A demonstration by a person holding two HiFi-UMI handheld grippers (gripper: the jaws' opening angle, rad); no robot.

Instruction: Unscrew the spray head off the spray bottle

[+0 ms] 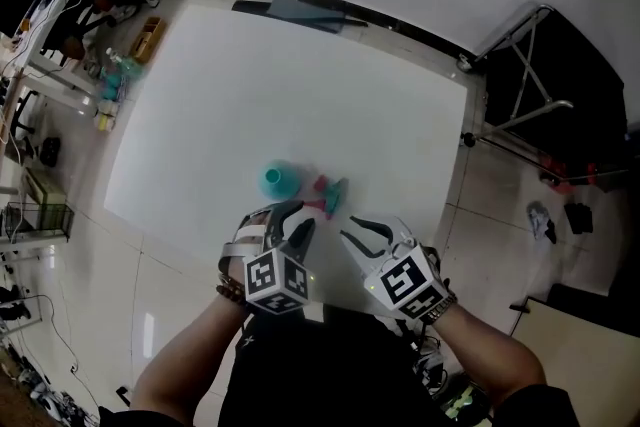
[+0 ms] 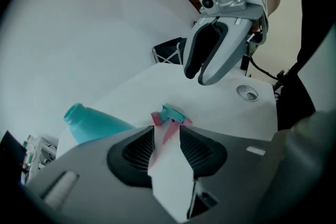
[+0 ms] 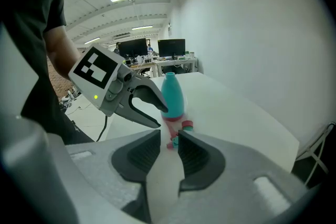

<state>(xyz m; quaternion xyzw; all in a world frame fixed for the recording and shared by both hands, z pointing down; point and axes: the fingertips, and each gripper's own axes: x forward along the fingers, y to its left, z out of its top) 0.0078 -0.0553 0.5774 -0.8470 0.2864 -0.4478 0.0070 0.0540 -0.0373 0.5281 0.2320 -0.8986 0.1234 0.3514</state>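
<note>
A teal spray bottle (image 1: 277, 180) stands upright on the white table (image 1: 300, 85) with its neck bare. The pink and teal spray head (image 1: 329, 195) lies on its side just to the bottle's right, apart from it. My left gripper (image 1: 288, 219) hovers near the table's front edge, just short of the bottle, jaws apart and empty. My right gripper (image 1: 363, 233) is beside it, short of the spray head, also open with nothing between the pads. In the left gripper view the spray head (image 2: 170, 115) lies beyond my own jaws (image 2: 167, 136). The right gripper view shows the bottle (image 3: 172, 94) behind the left gripper (image 3: 157, 115).
A dark flat object (image 1: 300, 12) lies at the table's far edge. Shelving with clutter (image 1: 70, 5) stands at the left, and a metal folding frame (image 1: 520, 65) at the right. The floor around the table is pale tile.
</note>
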